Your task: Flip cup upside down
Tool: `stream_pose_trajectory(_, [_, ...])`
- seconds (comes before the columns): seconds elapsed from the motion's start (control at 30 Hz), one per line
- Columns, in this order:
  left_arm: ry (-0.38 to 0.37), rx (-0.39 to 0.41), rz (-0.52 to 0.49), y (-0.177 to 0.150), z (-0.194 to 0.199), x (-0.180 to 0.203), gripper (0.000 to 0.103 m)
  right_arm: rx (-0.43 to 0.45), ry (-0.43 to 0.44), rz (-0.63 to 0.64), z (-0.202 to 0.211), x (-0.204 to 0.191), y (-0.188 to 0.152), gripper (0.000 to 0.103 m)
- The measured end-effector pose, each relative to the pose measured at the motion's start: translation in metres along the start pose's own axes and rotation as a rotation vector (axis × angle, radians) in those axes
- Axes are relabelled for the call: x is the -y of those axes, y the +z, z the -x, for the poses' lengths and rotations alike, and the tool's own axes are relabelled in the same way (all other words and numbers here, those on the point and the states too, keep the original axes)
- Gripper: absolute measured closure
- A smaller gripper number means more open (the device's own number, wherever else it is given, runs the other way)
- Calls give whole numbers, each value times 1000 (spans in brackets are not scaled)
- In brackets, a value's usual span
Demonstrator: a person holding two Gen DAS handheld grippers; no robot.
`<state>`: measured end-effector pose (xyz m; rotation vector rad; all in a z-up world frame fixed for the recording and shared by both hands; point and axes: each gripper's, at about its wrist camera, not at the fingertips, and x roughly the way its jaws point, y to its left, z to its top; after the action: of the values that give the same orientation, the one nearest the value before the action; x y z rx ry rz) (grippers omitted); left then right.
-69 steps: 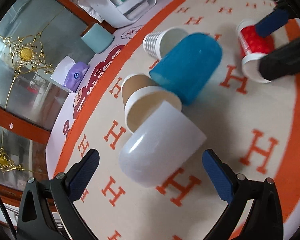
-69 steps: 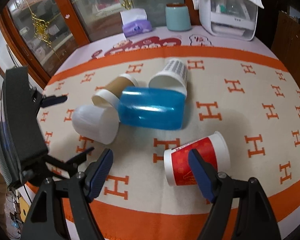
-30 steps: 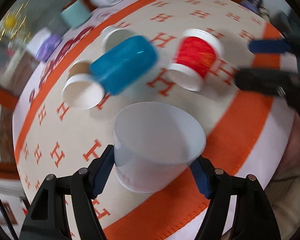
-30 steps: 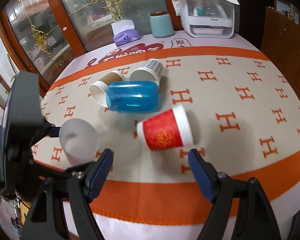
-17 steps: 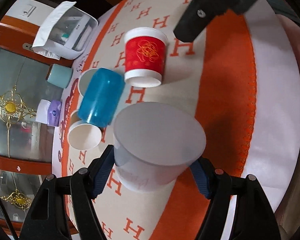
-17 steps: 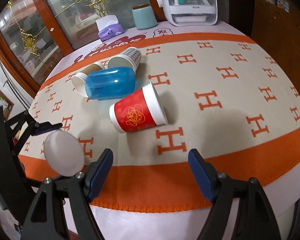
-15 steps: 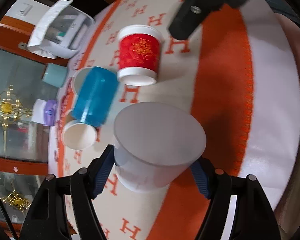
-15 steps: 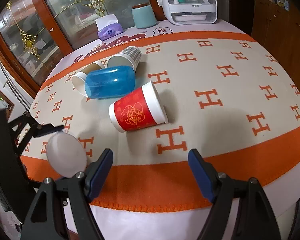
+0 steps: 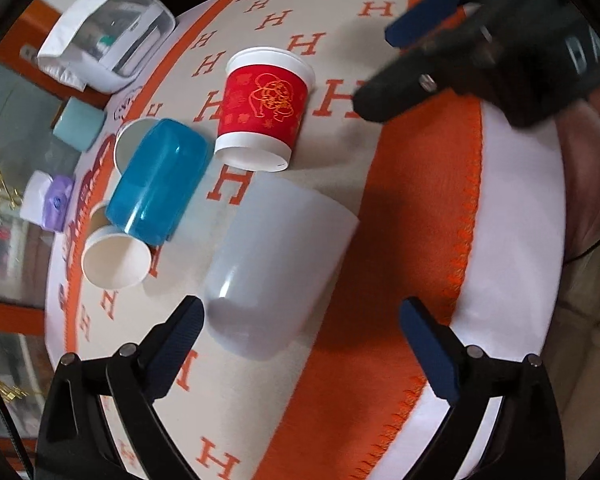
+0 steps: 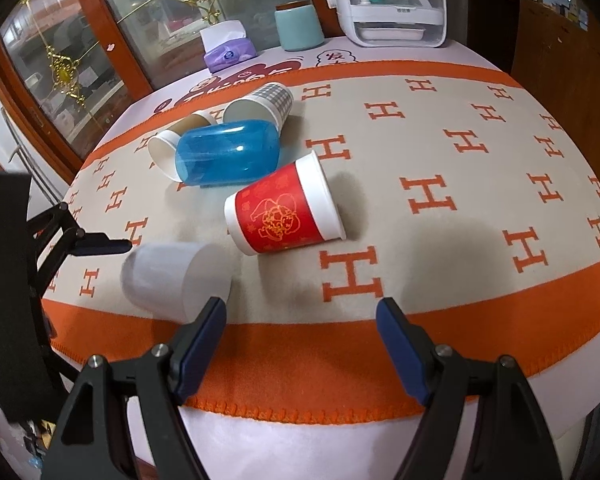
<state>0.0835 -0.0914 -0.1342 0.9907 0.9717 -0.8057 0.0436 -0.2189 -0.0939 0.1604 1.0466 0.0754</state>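
A frosted white plastic cup point(image 9: 278, 266) stands upside down on the tablecloth near its front orange band, also in the right wrist view point(image 10: 176, 280). My left gripper point(image 9: 300, 344) is open around it, fingers apart from its sides. My right gripper point(image 10: 300, 332) is open and empty above the front orange band, and it shows in the left wrist view point(image 9: 404, 68). A red paper cup point(image 10: 286, 210) lies on its side just behind the white cup.
A blue plastic cup point(image 10: 228, 156), a brown paper cup point(image 10: 172, 140) and a checked paper cup point(image 10: 260, 106) lie on their sides together. A teal canister point(image 10: 300, 26), a tissue box point(image 10: 226, 48) and a white appliance point(image 10: 392, 4) stand at the back. The table's front edge is close.
The left gripper picked up the white cup, turned it over, set it down on its rim and opened. The red cup has shifted toward the blue one.
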Motion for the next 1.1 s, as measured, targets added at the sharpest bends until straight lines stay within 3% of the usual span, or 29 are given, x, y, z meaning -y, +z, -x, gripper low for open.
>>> stream_pose_trajectory(0.3, [-115,4,211,-10,7,-28,6,-2,7,42,-1,-8,1,25])
stream_pose_trajectory(0.63, [-155,12,355,-18,8,-47,6,-1,8,107,-1,-18,3,25])
stream_pose_trajectory(0.87, [-82,23,521,-29,31,-61,6,-4,37,313,7,-47,13,25])
stream_pose_trajectory(1.1, [-29,36,879,-81,47,-73,6,-73,83,615,1,-93,28,25])
